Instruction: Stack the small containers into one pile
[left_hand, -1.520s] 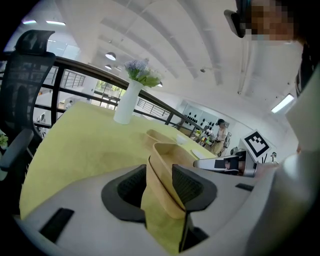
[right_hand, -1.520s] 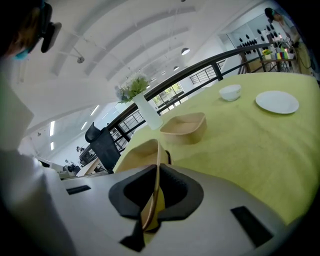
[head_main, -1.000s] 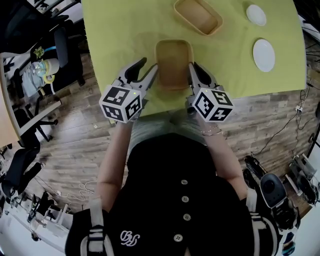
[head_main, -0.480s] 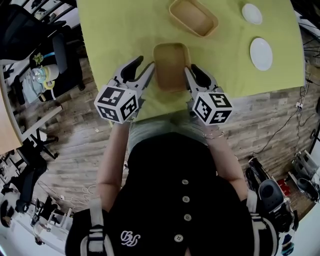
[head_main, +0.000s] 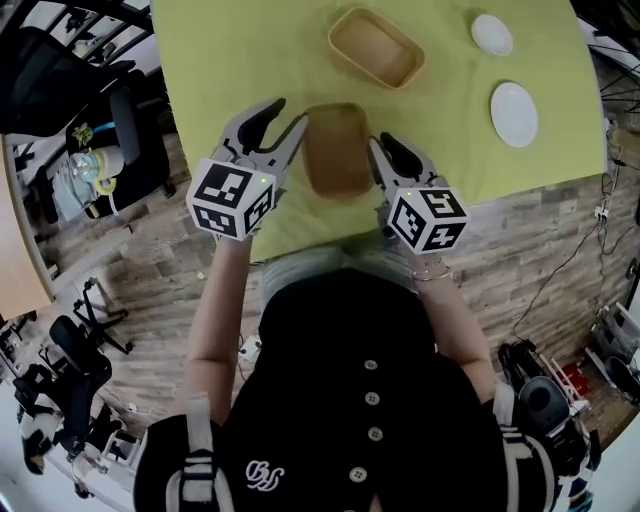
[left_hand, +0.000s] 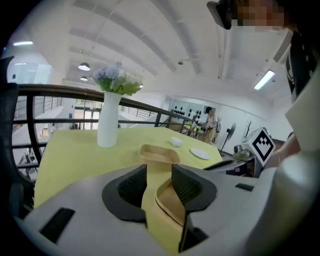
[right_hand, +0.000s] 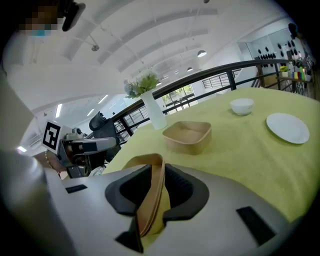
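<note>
Jaws of right gripper (right_hand: 157, 175) just opened, near container (head_main: 338, 150) wall loose between; left gripper (left_hand: 159, 172) half-open straddling opposite wall; second container (head_main: 375, 45) well apart.

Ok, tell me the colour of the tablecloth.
The tablecloth is plain yellow-green, clearest in the head view.

On the table (head_main: 230, 60), the far container (head_main: 376, 47) lies behind the near container (head_main: 338, 150). To their right lies 1 plate (head_main: 514, 100), with 1 bowl (head_main: 491, 34) behind it.
</note>
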